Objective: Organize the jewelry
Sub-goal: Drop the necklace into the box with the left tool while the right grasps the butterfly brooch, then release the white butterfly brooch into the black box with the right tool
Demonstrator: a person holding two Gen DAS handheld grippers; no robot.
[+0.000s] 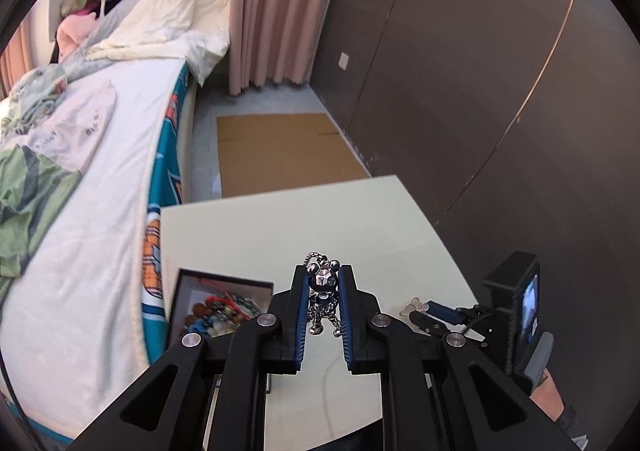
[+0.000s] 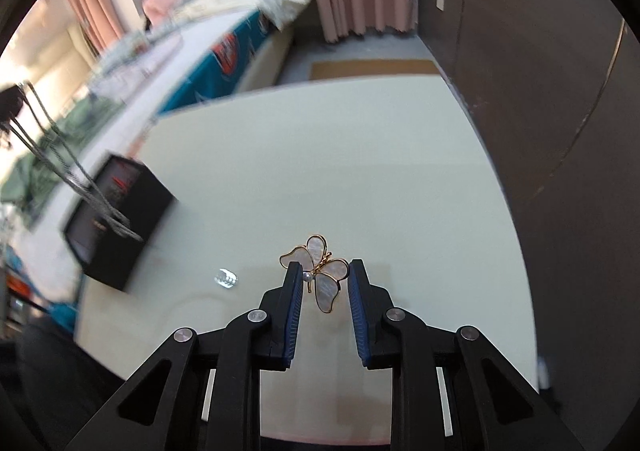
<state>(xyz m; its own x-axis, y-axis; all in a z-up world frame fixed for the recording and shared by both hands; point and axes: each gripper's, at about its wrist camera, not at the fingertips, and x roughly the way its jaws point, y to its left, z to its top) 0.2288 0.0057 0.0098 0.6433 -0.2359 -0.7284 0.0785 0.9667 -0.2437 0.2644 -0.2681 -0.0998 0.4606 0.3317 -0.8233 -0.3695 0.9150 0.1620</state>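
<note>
Our left gripper [image 1: 325, 293] pinches a silver bear pendant [image 1: 325, 297] right of the black jewelry box [image 1: 188, 297]; our right gripper [image 2: 323, 283], jaws spread, seemingly straddles the butterfly brooch [image 2: 320, 271] further right.

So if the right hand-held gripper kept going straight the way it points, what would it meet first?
The butterfly brooch already sits between the jaws of the right hand-held gripper. Beyond it, probably only bare table, then the far edge; depth is unclear.
</note>
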